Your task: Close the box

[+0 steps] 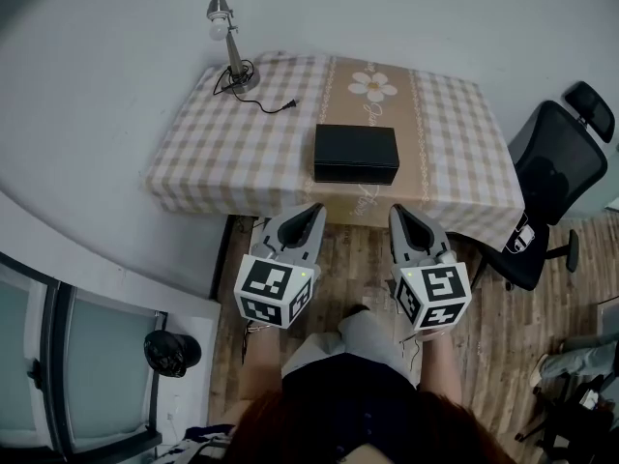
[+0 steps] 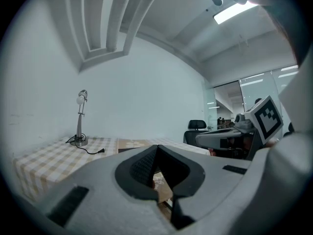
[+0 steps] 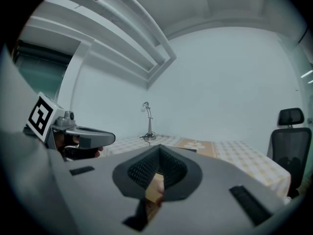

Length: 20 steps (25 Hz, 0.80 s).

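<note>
Setting: A checked-cloth table [image 1: 213, 153] is standing against a pale wall, with a desk lamp [image 1: 230, 46] at upper left and an office chair [image 1: 551, 182] at right.
Box: The black box [image 1: 356, 153] is sitting mid-table near the front edge. Its long axis is running left to right, its long front face is facing the person, and its lid seems to be lying flat.
Grippers: The left gripper [image 1: 311, 211] and right gripper [image 1: 398, 211] are hovering side by side just short of the table. Both are pinched together on nothing, apparently poised to flank the box.

Checked table [image 1: 208, 158] (lamp [image 1: 232, 58] on it) beside a black office chair [image 1: 553, 177].
</note>
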Each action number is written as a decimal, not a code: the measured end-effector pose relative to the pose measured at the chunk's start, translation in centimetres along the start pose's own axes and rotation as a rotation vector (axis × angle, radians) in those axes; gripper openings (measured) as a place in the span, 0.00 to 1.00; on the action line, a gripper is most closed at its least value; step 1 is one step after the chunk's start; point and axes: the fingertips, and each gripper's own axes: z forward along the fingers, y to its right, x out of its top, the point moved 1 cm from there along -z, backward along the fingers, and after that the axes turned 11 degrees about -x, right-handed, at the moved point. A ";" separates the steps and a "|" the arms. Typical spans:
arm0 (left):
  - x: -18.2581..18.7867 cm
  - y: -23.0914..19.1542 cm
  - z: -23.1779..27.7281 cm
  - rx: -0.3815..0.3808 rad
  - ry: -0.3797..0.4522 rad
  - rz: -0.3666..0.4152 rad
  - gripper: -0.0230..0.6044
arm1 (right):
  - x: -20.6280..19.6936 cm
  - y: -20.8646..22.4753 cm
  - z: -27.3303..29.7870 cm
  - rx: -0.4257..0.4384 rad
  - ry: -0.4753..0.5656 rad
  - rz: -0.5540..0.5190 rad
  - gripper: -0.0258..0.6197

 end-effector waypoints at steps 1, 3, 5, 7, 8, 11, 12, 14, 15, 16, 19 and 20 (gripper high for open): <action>0.1 0.3 -0.1 -0.003 0.007 -0.004 0.08 | 0.1 0.0 -0.2 -0.002 0.002 0.002 0.07; 0.3 0.8 -0.1 -0.009 0.016 0.001 0.08 | 0.0 -0.2 -0.6 -0.002 0.004 -0.003 0.07; 0.4 1.3 0.1 -0.011 0.015 0.019 0.08 | 0.0 -0.3 -0.8 0.003 0.005 -0.008 0.07; 0.5 1.8 0.4 -0.011 0.008 0.040 0.08 | -0.1 -0.3 -1.0 0.007 0.005 -0.006 0.07; 0.5 2.1 0.6 -0.011 0.004 0.049 0.08 | -0.1 -0.3 -1.2 0.009 0.005 -0.003 0.07; 0.4 2.8 0.9 0.000 -0.006 0.082 0.08 | 0.1 -0.2 -1.7 0.020 0.017 0.016 0.07; 0.5 3.0 1.0 0.007 -0.009 0.095 0.08 | 0.2 -0.1 -2.0 0.026 0.025 0.023 0.07; 0.6 3.5 1.0 0.016 -0.007 0.105 0.08 | 0.5 0.0 -2.5 0.038 0.037 0.030 0.07; 0.6 3.8 0.9 0.023 -0.003 0.102 0.08 | 0.5 0.0 -2.8 0.043 0.041 0.028 0.07; 0.7 4.0 0.8 0.030 0.003 0.097 0.08 | 0.5 0.0 -3.1 0.044 0.044 0.023 0.07; 0.6 4.9 0.4 0.053 0.002 0.094 0.08 | 0.4 0.2 -4.0 0.045 0.047 -0.005 0.07; 0.7 5.3 0.3 0.058 0.002 0.099 0.08 | 0.3 0.3 -4.2 0.045 0.046 -0.012 0.07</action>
